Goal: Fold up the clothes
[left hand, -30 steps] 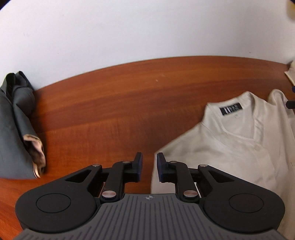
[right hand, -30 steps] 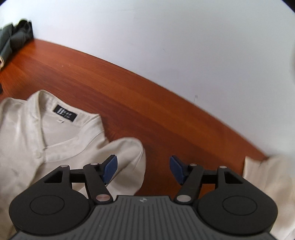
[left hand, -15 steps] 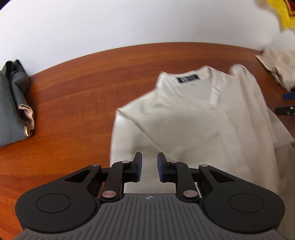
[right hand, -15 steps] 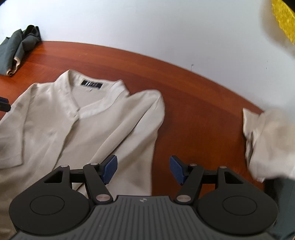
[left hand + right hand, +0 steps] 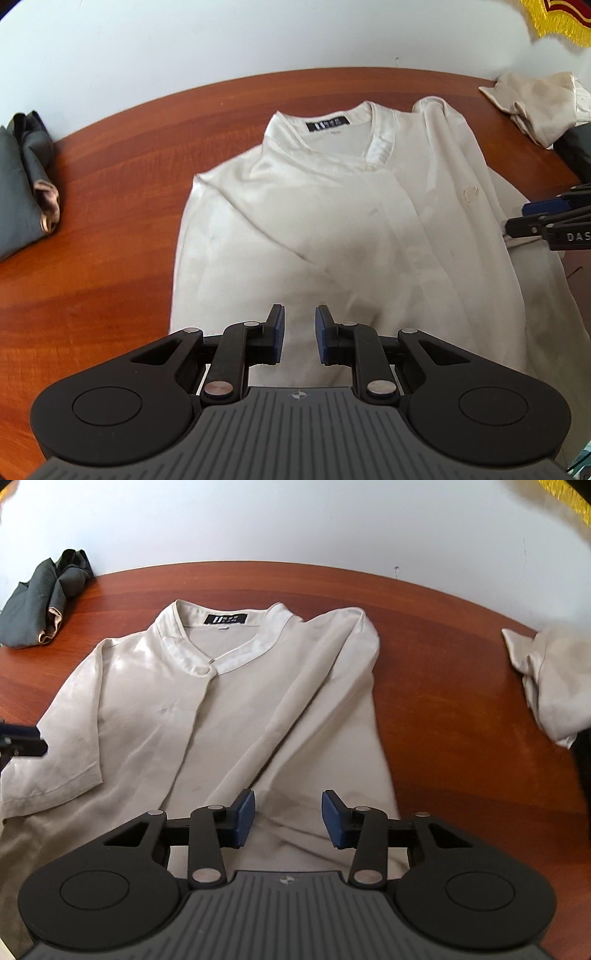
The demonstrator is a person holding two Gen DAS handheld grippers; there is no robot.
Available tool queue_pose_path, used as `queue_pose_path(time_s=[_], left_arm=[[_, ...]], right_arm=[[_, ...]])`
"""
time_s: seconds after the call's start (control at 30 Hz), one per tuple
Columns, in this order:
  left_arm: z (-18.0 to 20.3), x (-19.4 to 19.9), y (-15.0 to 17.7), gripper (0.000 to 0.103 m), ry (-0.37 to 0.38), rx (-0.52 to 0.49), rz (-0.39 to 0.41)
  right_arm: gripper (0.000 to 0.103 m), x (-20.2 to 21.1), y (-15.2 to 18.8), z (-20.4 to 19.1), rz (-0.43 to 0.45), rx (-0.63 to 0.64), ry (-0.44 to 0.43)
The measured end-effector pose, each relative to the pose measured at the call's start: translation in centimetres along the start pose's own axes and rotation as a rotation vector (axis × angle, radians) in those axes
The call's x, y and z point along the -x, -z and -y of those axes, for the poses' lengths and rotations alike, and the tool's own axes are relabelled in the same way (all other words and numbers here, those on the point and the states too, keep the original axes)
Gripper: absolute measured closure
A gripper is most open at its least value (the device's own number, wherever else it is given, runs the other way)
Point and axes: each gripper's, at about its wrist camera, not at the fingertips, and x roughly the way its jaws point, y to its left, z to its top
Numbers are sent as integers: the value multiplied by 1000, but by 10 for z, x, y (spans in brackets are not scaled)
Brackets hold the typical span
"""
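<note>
A cream short-sleeved shirt (image 5: 332,206) lies face up on the wooden table (image 5: 110,184), collar and black label toward the wall. Its sleeve on the right side is folded across the front (image 5: 314,686). My left gripper (image 5: 298,314) hovers over the shirt's lower left part, its fingers a narrow gap apart with nothing between them. My right gripper (image 5: 288,801) hangs above the shirt's lower right part. Its jaws are closing, and no cloth is between the blue pads (image 5: 243,812). Each gripper shows at the edge of the other's view: the right gripper (image 5: 546,218), the left gripper (image 5: 22,738).
A dark grey-green garment (image 5: 44,598) lies bunched at the table's far left. Another cream garment (image 5: 554,683) lies crumpled at the far right beside a dark item (image 5: 576,147). A white wall (image 5: 258,33) runs along the table's back edge.
Both grippers have drawn back from the table's far part toward the shirt's lower end, so much more of the shirt shows. The right gripper's jaws have narrowed. The left gap is unchanged.
</note>
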Motion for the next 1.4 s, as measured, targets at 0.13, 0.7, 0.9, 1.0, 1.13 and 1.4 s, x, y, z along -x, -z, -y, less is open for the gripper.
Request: queue_pose_path(time_s=[0.13, 0.7, 0.9, 1.0, 1.13, 1.4], left_arm=[[11, -6, 7, 82, 14, 8, -8], [52, -42, 9, 82, -16, -30, -44], [50, -41, 9, 101, -21, -45, -28], [45, -36, 9, 103, -43, -34, -4], [34, -31, 7, 103, -76, -2, 15], [13, -25, 4, 103, -103, 39, 12]], right_arm=[[66, -6, 5, -7, -8, -13, -10], [101, -9, 4, -6, -12, -11, -21], [102, 28, -4, 21, 68, -34, 33], [102, 47, -10, 47, 99, -51, 102], [102, 53, -14, 90, 83, -57, 215], [102, 38, -16, 153, 34, -79, 390]])
